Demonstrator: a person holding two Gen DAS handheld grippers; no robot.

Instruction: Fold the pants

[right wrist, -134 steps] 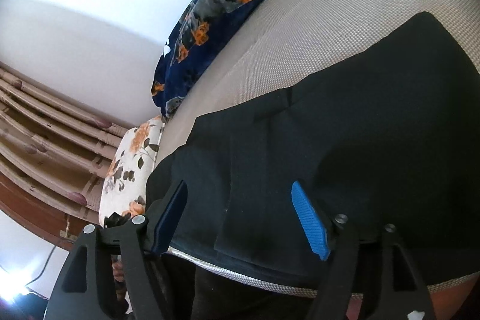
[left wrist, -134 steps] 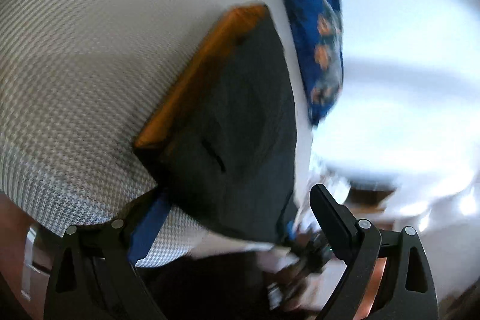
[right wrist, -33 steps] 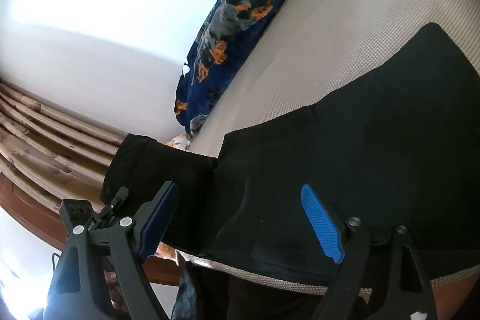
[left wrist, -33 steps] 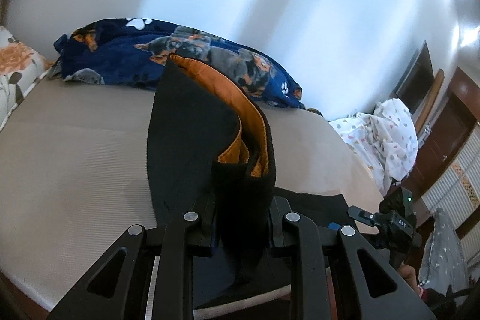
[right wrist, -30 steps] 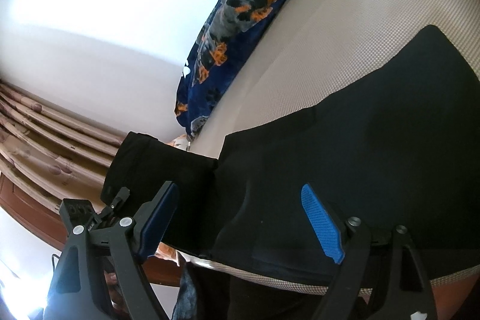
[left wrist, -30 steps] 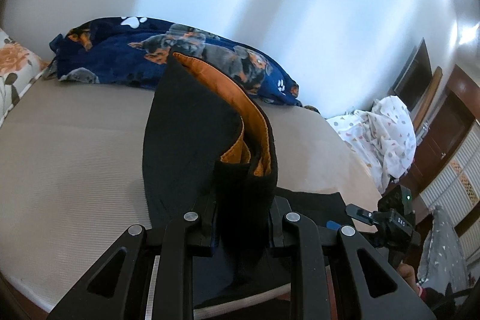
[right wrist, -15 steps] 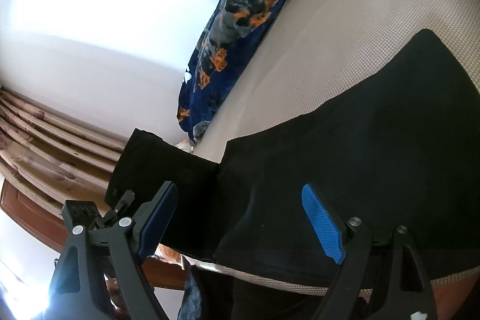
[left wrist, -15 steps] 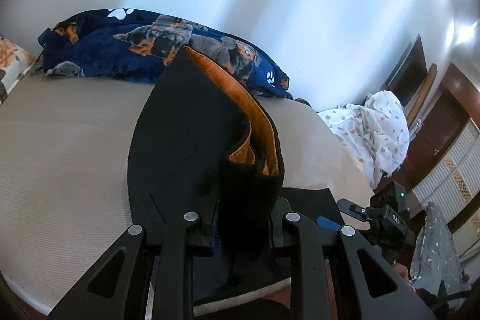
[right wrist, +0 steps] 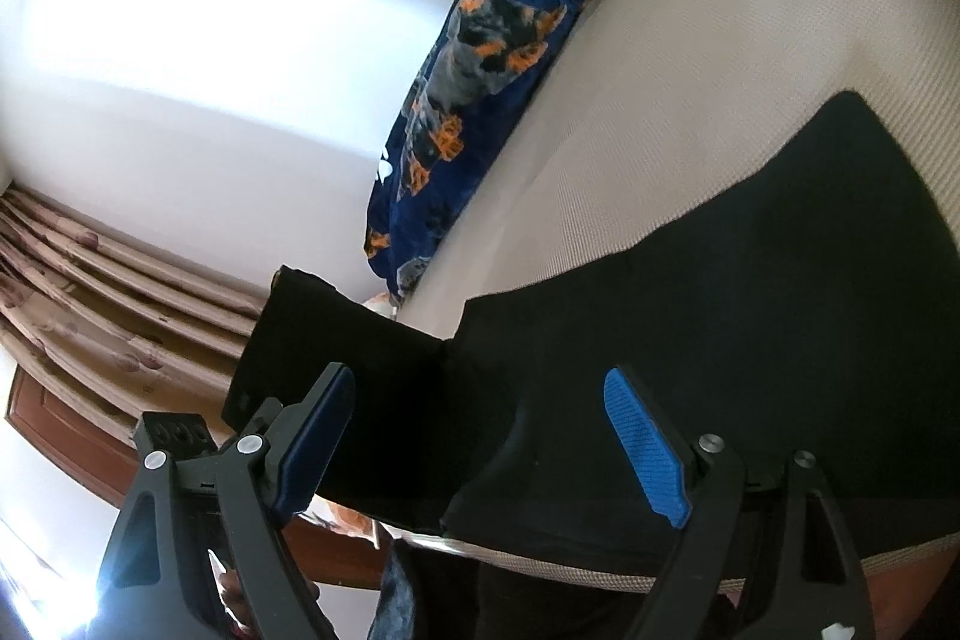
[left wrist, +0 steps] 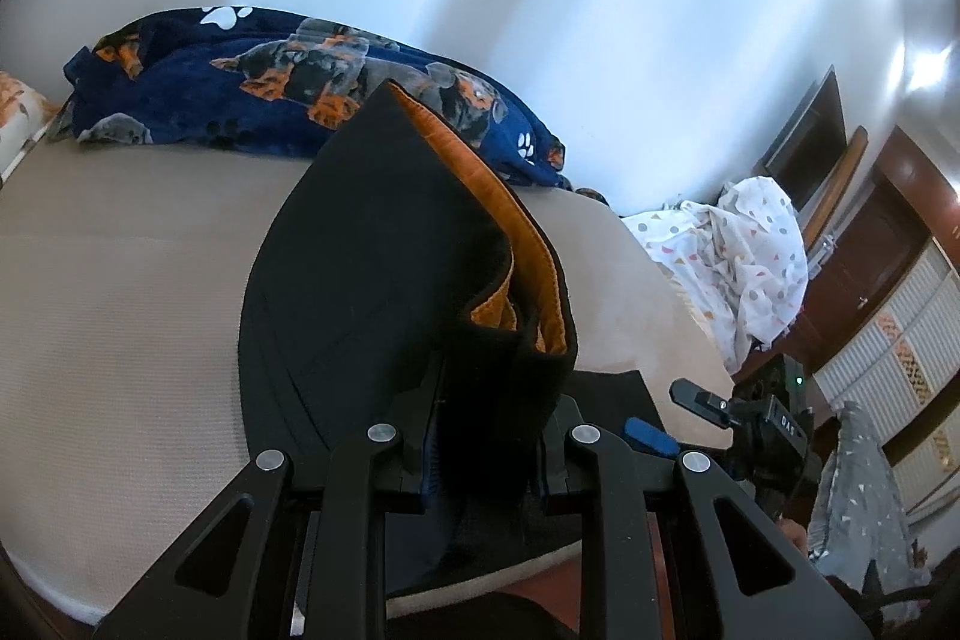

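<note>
The pants [left wrist: 372,280] are showing black outside, with an orange lining [left wrist: 528,250] along the raised edge. The mattress [left wrist: 120,292] is appearing beige in a fine woven check. The blanket [left wrist: 288,82] is displaying navy with orange-and-grey dogs and white paw prints. The right gripper [right wrist: 480,436] is wearing blue ribbed pads [right wrist: 645,451] on black arms.

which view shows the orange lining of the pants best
The left wrist view. The left tongs are shut on a lifted fold of the black pants, so the orange lining faces the camera. The right wrist view shows only the pants' black outside spread on the bed; no orange shows.
</note>
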